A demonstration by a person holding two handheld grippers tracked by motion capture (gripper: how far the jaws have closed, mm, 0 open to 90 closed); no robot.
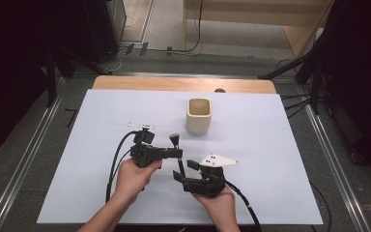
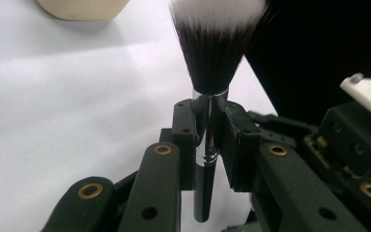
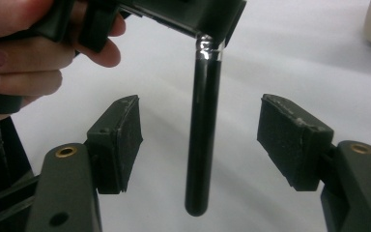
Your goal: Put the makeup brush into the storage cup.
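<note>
Left hand-held gripper [image 2: 211, 140] clamped; right hand-held gripper [image 3: 200, 145] spread apart.

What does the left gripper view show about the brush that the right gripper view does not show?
Only the left gripper view: the brush's bristles, dark with white tips, and the left claw clamped on the silver ferrule.

Only the right gripper view: the rounded end of the black handle hanging free between the right claw's open pads, touching neither, and the hand holding the left claw.

Both: the brush handle, the white table and part of the cream cup.
</note>
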